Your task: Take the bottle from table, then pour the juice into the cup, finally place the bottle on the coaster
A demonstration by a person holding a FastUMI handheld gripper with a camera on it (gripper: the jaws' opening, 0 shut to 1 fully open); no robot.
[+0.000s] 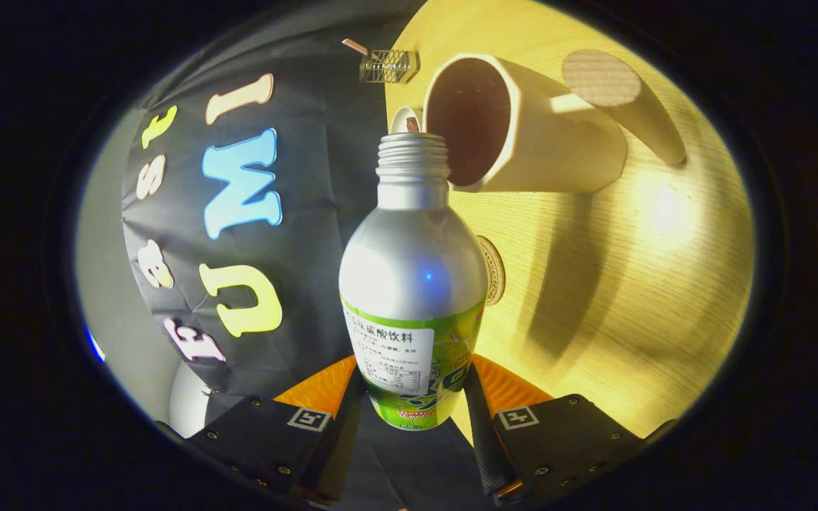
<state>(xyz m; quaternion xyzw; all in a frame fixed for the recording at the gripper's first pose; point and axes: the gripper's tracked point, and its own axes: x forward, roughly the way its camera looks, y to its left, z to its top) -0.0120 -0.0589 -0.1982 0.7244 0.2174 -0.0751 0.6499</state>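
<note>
Clamping the silver bottle [412,284] by its labelled lower body, the gripper [412,397] has a finger pressed against each side. The bottle's open threaded neck sits just beside the rim of the cream cup [522,128] on the wooden table [650,284]. A round coaster [492,270] peeks out right of the bottle, and a wooden disc [602,78] lies beyond the cup.

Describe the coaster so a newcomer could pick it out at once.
Start at the wooden table. Just beyond the bottle that the gripper is shut on, a flat round coaster peeks out behind the bottle's side. Unlike the cup, it lies thin and flat.
</note>
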